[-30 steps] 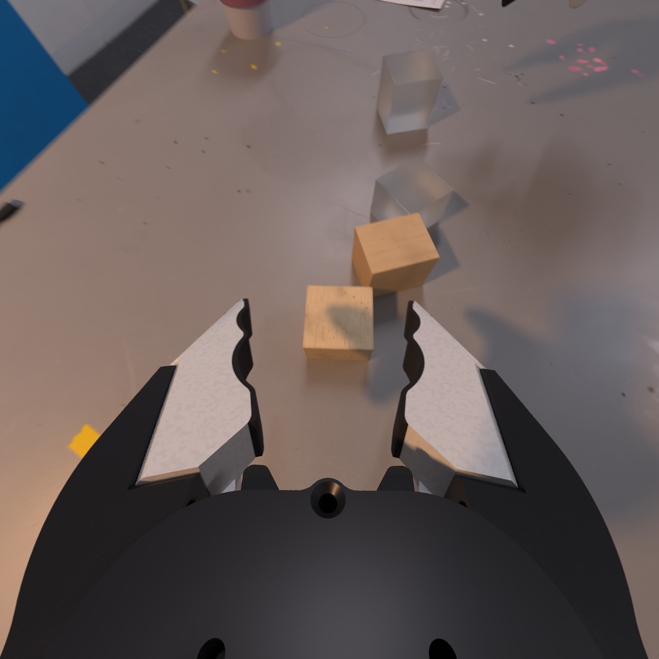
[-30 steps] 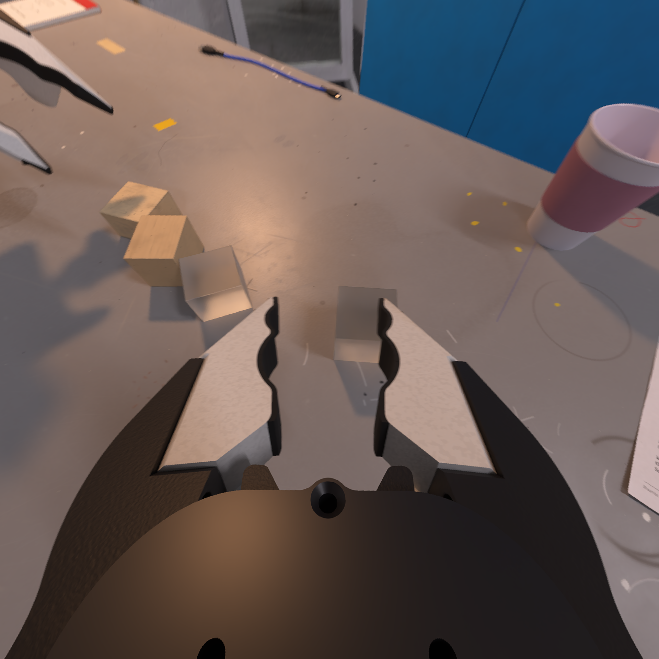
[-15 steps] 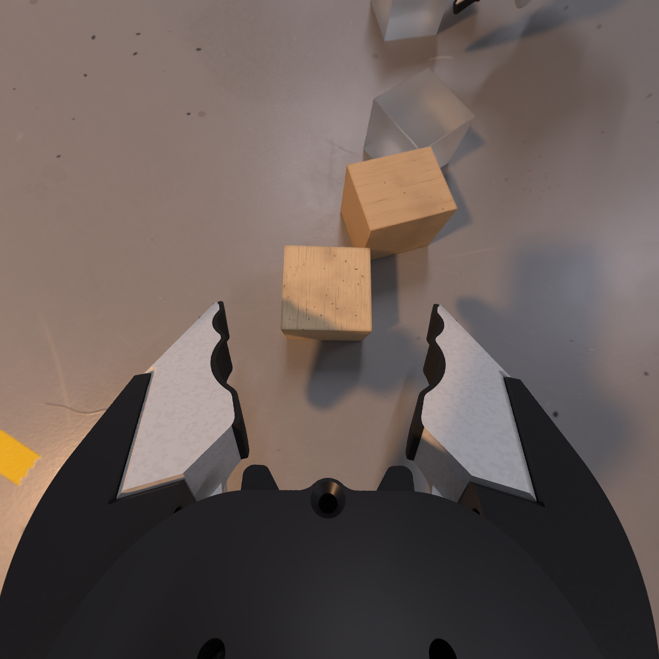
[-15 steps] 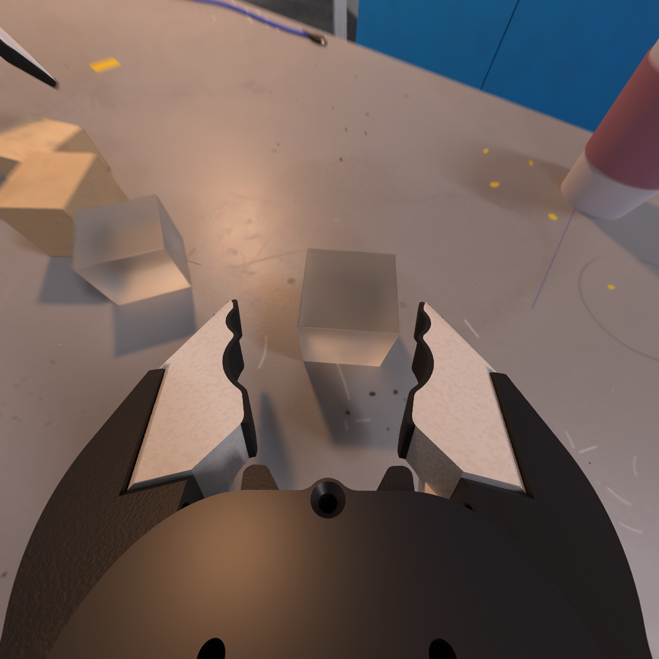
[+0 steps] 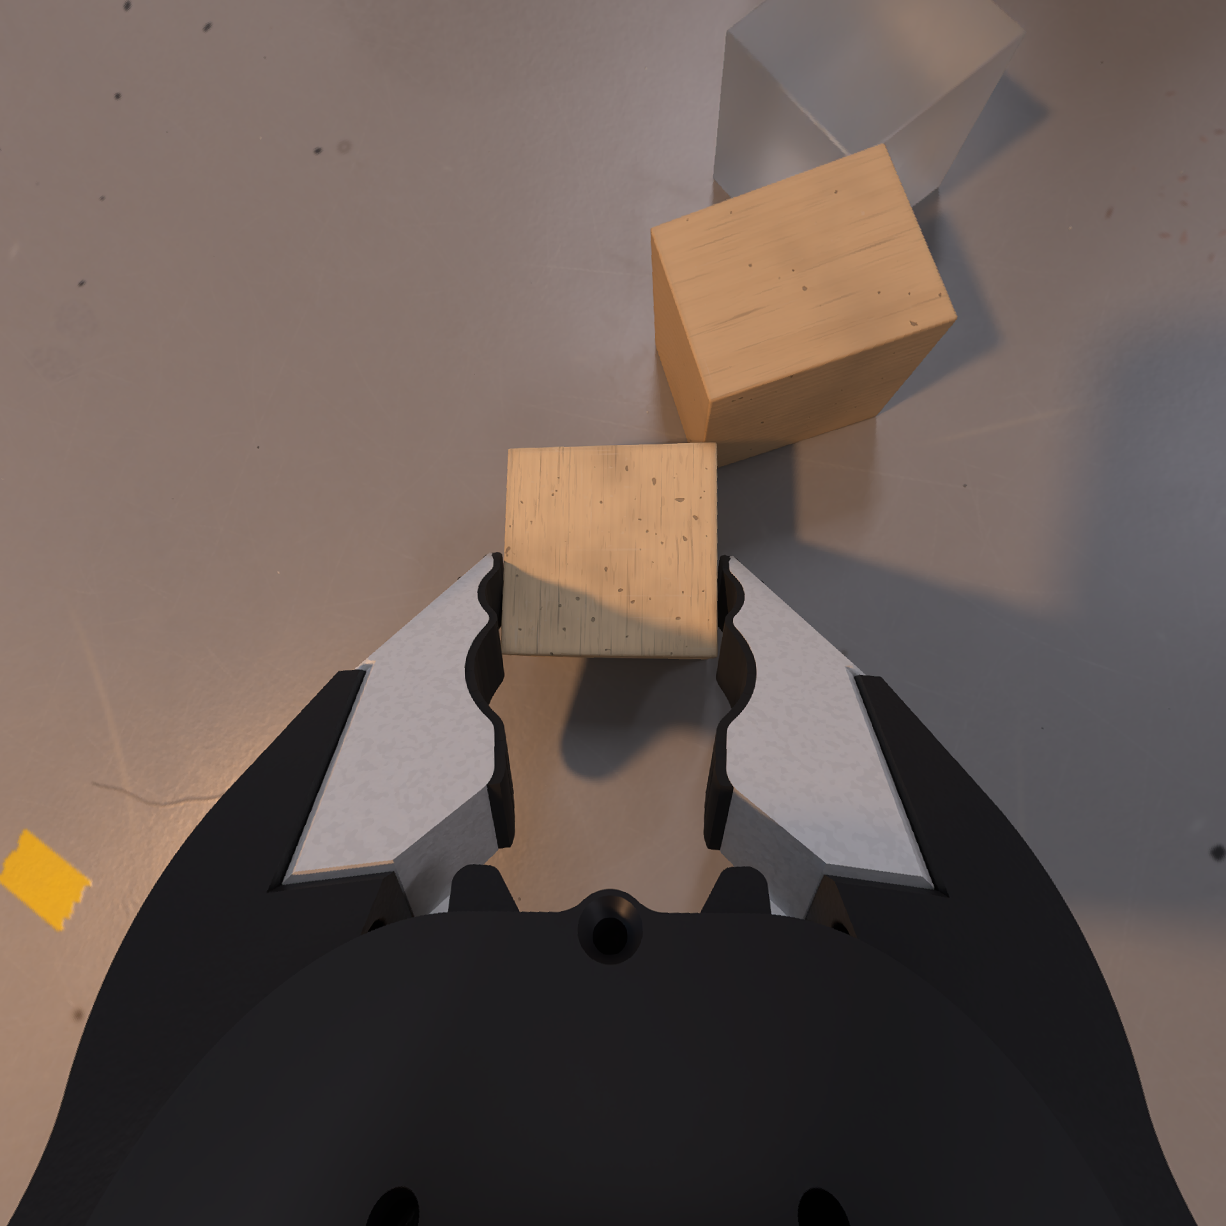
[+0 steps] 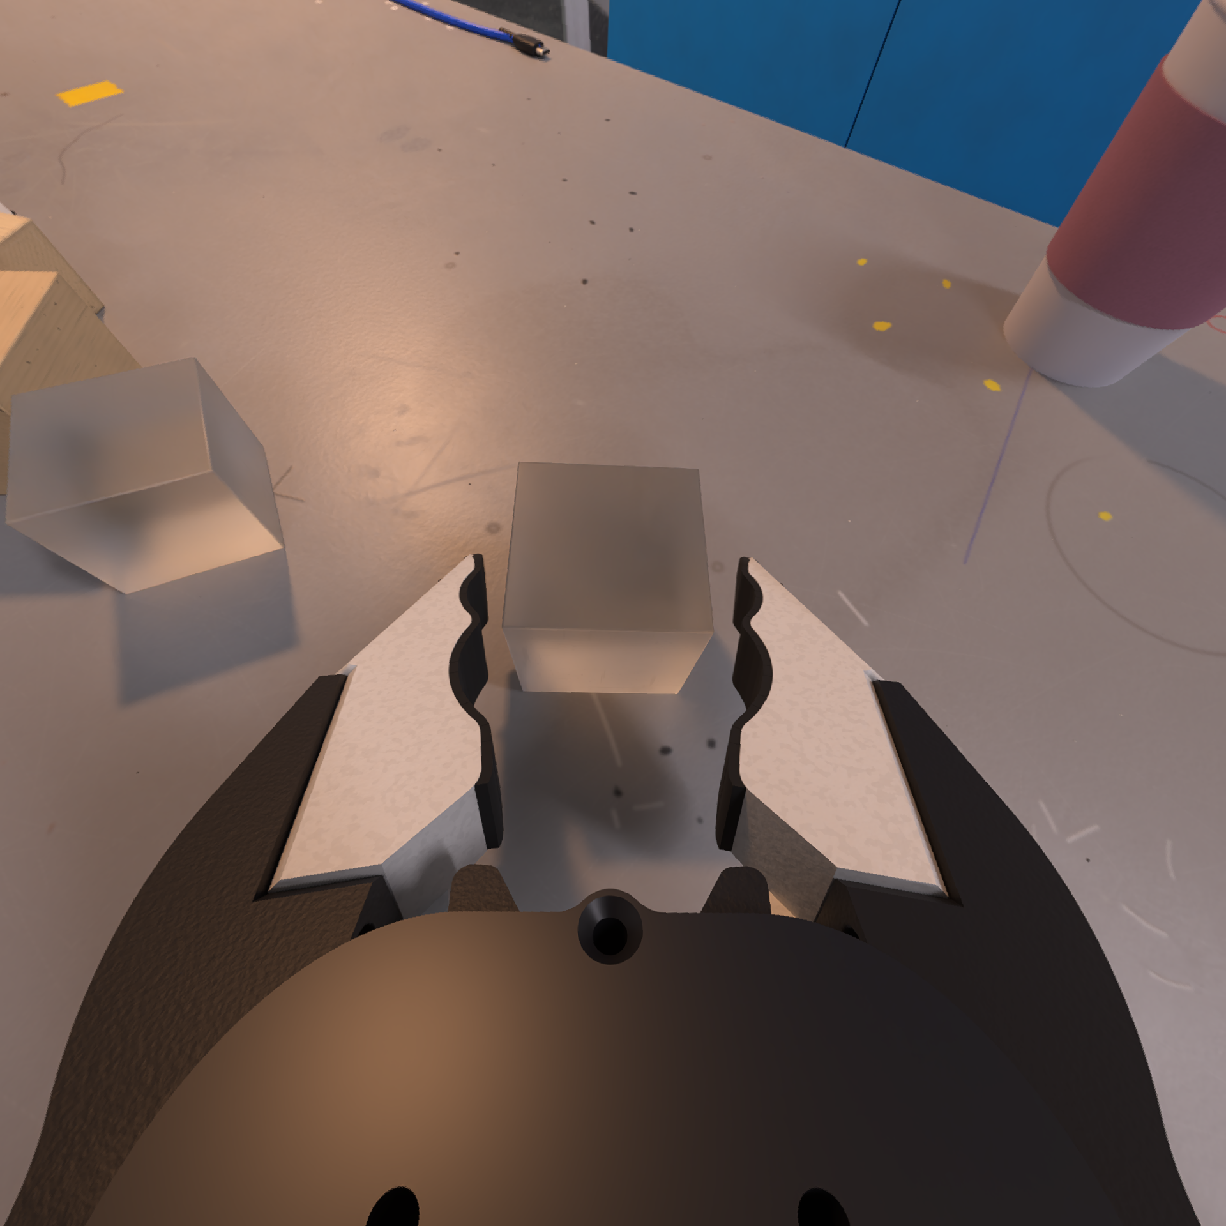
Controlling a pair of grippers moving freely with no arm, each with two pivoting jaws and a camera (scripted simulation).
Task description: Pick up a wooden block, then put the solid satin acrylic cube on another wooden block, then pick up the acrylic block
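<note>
A pale wooden block (image 5: 610,531) rests on the grey table between the fingers of my left gripper (image 5: 610,570), whose jaws press against both its sides. A darker wooden block (image 5: 796,292) touches its far right corner, with a frosted acrylic cube (image 5: 862,86) behind that. My right gripper (image 6: 608,564) is open and straddles another frosted acrylic cube (image 6: 607,564), with a thin gap on each side. The first acrylic cube also shows in the right wrist view (image 6: 133,464), at the left, with the wooden blocks (image 6: 40,332) behind it.
A red and white paper cup (image 6: 1141,232) stands at the far right. A blue cable (image 6: 477,26) lies at the table's far edge, before a blue panel (image 6: 929,86). Yellow tape scraps (image 5: 43,879) (image 6: 89,93) lie flat on the table.
My left gripper moved forward and down, and its jaws closed onto the pale wooden block. My right gripper moved forward around the acrylic cube and its jaws narrowed.
</note>
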